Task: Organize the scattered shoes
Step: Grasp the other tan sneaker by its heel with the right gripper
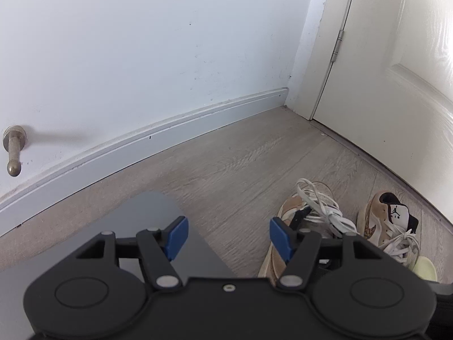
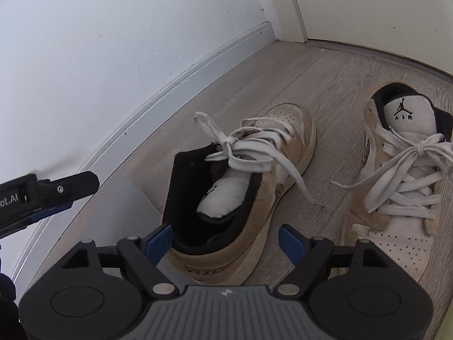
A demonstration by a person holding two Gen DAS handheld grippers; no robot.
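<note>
Right hand-held gripper [image 2: 225, 242]: jaws held apart around the heel of the near sneaker [image 2: 240, 187], pads not seen pressing.
Left hand-held gripper [image 1: 228, 236]: spread wide, nothing between.
Second sneaker [image 2: 396, 175]: just beside, toe reversed.
Floor [image 1: 240, 158]: bare boards are seen up to the skirting board [image 1: 170, 133] and door [image 1: 396, 70].

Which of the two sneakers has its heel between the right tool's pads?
The sneaker nearer the wall, toe pointing away; the other sneaker lies right, toe toward the camera.
</note>
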